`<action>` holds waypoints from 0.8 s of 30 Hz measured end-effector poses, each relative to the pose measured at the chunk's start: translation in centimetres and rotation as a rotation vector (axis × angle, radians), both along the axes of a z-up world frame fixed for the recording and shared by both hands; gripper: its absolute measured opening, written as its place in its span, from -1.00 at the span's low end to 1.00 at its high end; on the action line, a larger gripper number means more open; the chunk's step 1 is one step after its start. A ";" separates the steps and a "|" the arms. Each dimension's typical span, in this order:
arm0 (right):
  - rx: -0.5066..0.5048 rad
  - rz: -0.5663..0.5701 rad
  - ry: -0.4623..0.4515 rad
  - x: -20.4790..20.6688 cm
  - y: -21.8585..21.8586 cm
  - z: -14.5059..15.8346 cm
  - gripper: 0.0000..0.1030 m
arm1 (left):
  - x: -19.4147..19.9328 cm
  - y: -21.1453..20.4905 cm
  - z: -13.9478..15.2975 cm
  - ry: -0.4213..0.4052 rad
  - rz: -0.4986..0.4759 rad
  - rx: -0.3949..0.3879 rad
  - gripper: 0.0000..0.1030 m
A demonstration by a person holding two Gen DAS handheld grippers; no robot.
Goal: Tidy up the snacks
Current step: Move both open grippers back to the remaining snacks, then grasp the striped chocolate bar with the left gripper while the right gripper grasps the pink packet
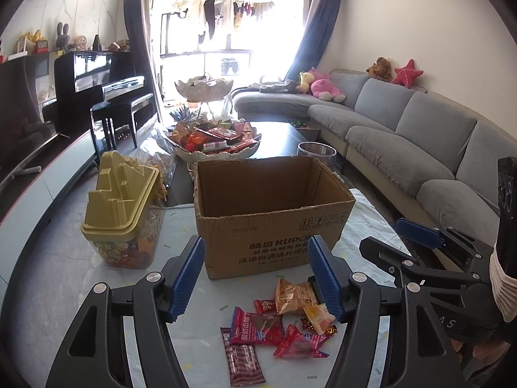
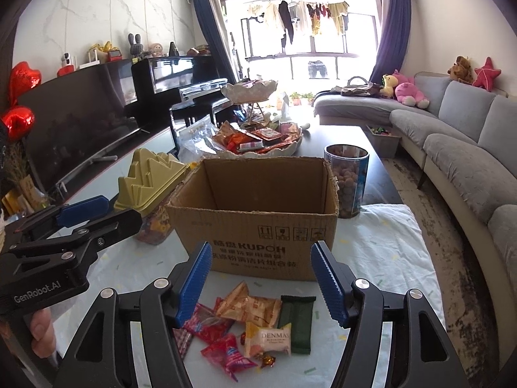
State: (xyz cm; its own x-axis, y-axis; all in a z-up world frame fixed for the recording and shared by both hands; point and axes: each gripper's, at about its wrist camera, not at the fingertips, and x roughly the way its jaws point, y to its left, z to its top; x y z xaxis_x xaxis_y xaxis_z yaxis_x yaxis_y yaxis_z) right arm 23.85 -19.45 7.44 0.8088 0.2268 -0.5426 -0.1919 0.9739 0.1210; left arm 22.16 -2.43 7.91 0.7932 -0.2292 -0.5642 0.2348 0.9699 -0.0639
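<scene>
Several wrapped snacks lie on the white cloth in front of an open, empty cardboard box [image 1: 271, 213], also in the right wrist view [image 2: 258, 216]. Among them are a red packet [image 1: 257, 326], an orange packet [image 2: 248, 307], a dark green packet [image 2: 297, 321] and a pale DENMAS packet [image 2: 266, 339]. My left gripper [image 1: 258, 278] is open above the pile and holds nothing; it also shows from the side in the right wrist view [image 2: 93, 213]. My right gripper [image 2: 261, 284] is open above the pile, also empty, and shows at the right edge of the left wrist view [image 1: 391, 234].
A clear jar with a gold lid [image 1: 126, 213] stands left of the box. A tall clear canister of nuts [image 2: 350, 182] stands behind it on the right. A two-tier dish of snacks [image 1: 215, 142] sits further back. A grey sofa [image 1: 420, 148] runs along the right.
</scene>
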 end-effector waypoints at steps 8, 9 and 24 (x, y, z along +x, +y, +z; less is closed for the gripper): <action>-0.015 -0.011 0.021 -1.6 0.3 -1.4 0.31 | -1.7 1.0 -3.0 0.078 0.026 -0.030 0.33; -0.019 -0.009 0.028 -1.8 0.4 -1.7 0.31 | -1.9 1.1 -3.5 0.090 0.029 -0.028 0.33; -0.095 0.079 0.176 -3.4 2.3 -8.4 0.31 | -4.2 2.1 -11.6 0.279 0.039 0.017 0.33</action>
